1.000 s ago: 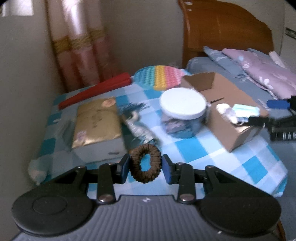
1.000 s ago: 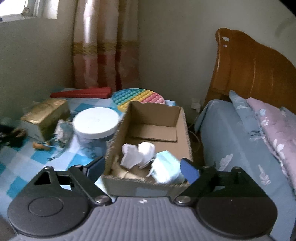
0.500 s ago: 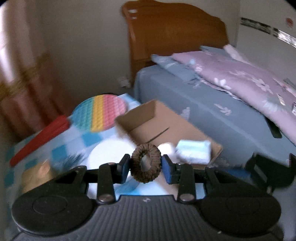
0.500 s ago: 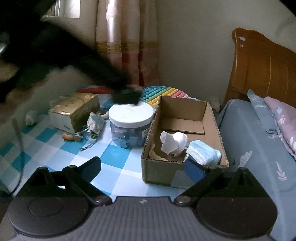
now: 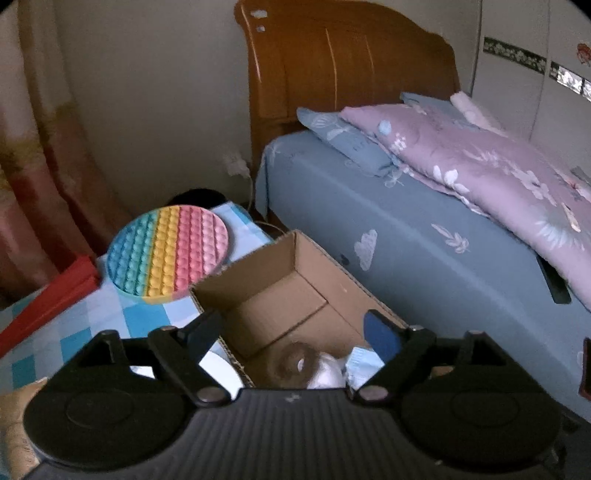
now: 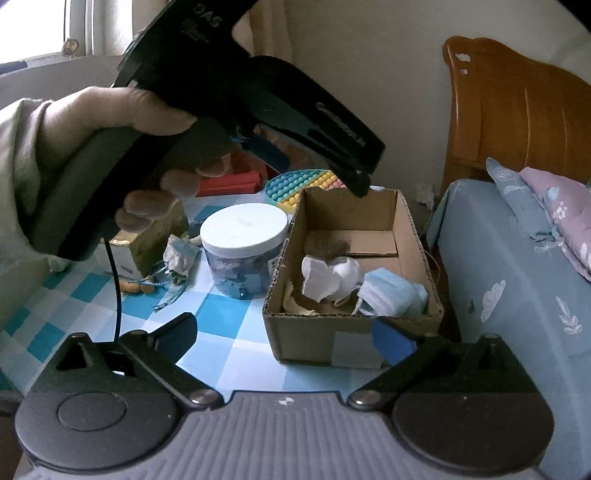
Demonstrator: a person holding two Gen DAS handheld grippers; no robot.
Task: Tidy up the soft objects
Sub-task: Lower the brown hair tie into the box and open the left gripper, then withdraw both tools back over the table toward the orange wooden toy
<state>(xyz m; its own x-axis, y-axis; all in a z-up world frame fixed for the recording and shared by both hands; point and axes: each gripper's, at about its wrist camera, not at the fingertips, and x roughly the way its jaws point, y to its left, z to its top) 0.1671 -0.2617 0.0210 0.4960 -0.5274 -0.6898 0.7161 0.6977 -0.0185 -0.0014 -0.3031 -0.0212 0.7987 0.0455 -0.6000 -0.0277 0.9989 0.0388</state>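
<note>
1. Both views are dim and soft, the room lit only by daylight; the bright window (image 6: 40, 29) at the upper left of the right wrist view is blown out to white.
2. Fisheye bending curves the brown wooden headboard (image 5: 351, 70) and the walls; the corners fall to black.
3. In the left wrist view the brown ring-shaped hair scrunchie (image 5: 291, 363) inside the open brown cardboard box (image 5: 280, 266) is smeared by motion blur; the pink curtain (image 5: 33, 147) is blurred too.
4. The near black hand-held gripper bodies are dark, with little detail.
</note>
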